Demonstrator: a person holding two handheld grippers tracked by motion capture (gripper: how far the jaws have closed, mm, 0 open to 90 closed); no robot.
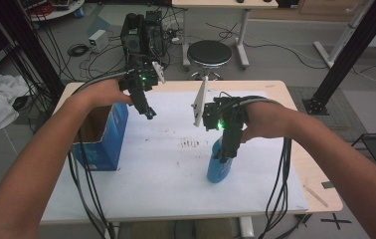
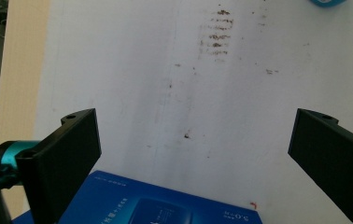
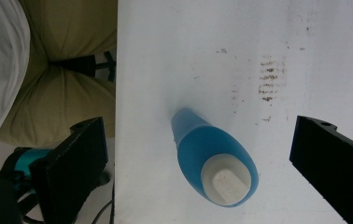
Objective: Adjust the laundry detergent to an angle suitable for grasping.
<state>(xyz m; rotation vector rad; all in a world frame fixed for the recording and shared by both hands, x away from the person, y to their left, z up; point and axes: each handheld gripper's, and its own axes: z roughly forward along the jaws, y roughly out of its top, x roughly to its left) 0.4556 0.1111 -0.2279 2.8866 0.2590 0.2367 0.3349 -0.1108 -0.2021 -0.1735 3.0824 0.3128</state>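
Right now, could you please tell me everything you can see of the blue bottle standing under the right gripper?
The blue bottle looks like smooth, glossy plastic, wider at the shoulder and narrower toward its base, with a white ribbed cap on top. It stands upright on the white sheet covering the table, toward the near right part of it. The right gripper hangs directly above it, jaws wide apart on either side of the cap and not touching it. Nothing but the sheet touches the bottle.
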